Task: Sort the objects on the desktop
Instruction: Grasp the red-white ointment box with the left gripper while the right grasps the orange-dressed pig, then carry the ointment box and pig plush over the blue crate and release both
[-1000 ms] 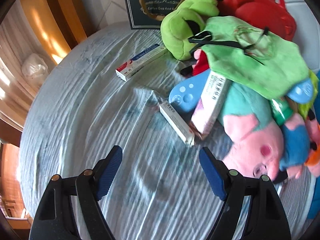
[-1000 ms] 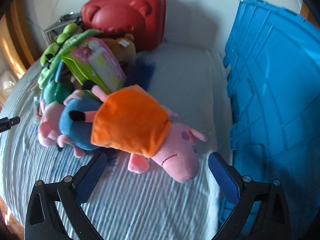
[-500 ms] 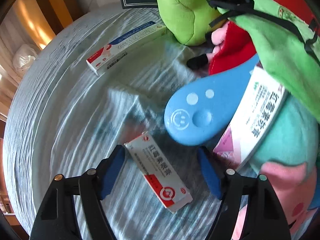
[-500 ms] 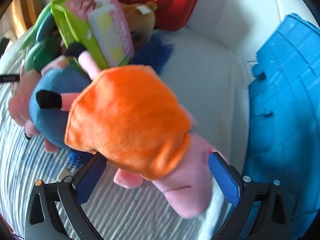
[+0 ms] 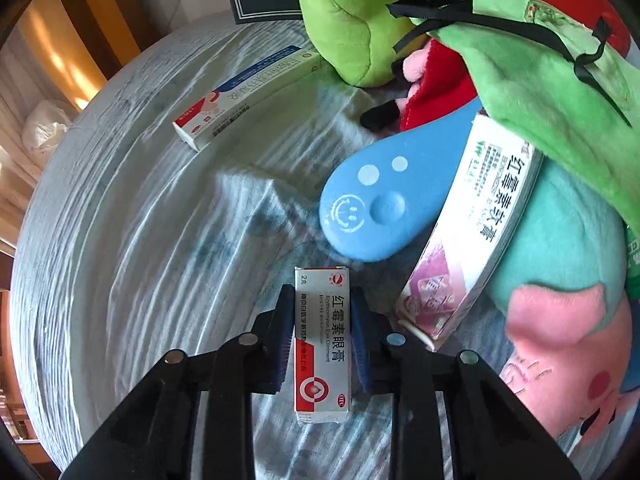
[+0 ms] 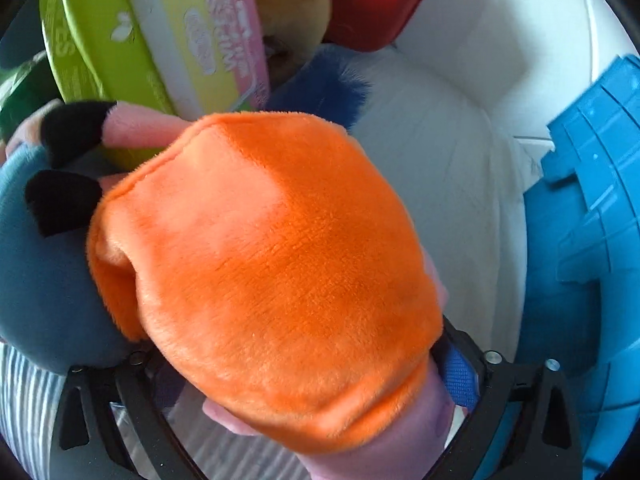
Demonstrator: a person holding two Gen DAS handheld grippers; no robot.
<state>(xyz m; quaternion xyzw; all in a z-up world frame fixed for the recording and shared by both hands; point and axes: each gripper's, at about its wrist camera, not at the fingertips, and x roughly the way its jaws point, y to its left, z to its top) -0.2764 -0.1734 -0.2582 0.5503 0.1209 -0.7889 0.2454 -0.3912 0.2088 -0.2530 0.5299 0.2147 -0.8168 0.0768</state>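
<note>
- I am closing my left gripper (image 5: 322,334) on the small red-and-white ointment box (image 5: 322,344), which a second ago was lying slantwise on the striped cloth (image 5: 132,240) ahead of wide-open jaws; it is now pointing straight out between the pads.
- I am pushing my right gripper (image 6: 304,376) in around the orange-dressed pig plush (image 6: 276,264), which is now filling most of the view, the jaws narrowing against it.
</note>
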